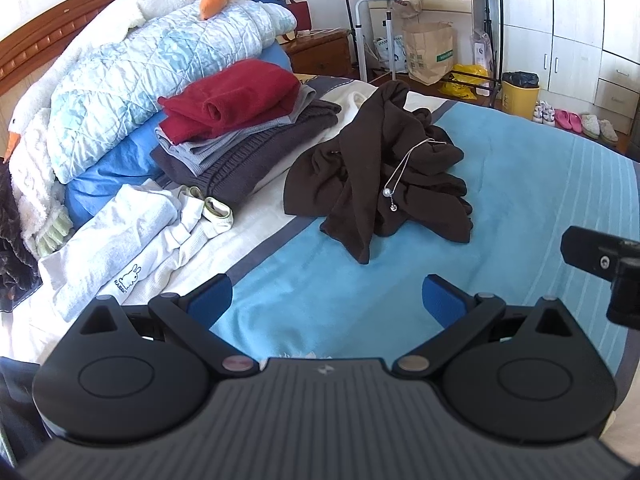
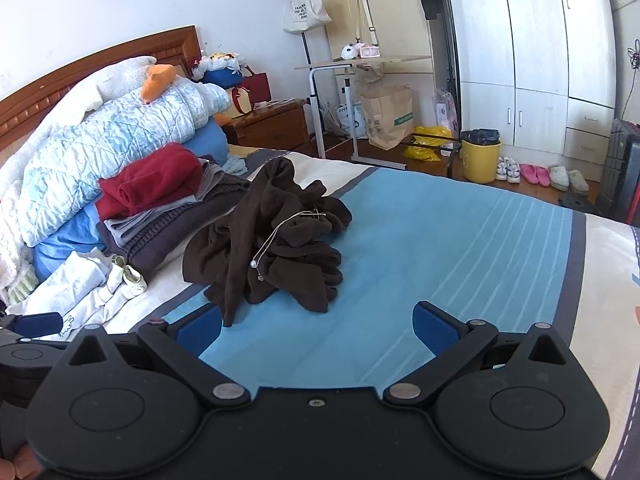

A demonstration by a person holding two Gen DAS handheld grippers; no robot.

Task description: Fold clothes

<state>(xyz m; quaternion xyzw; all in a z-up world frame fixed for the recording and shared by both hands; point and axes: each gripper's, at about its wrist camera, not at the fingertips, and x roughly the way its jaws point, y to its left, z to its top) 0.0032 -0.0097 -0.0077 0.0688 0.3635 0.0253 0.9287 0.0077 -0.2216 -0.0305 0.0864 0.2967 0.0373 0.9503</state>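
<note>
Brown garment point(image 1: 380, 172), crumpled: ahead of both grippers, apart. Left gripper point(image 1: 326, 300) & right gripper point(image 2: 316, 328) spread, empty; right looks nearer.

A wooden headboard point(image 2: 100, 60) runs along the far-left white wall point(image 2: 120, 0). A wooden nightstand point(image 2: 272, 124) sits beside it, then a white rolling side table point(image 2: 360, 64) farther right. Tall white wardrobes point(image 2: 540, 60) fill the far right. A yellow bin point(image 2: 480, 160) stands on the wooden floor point(image 2: 432, 164) in bright daylight.
</note>
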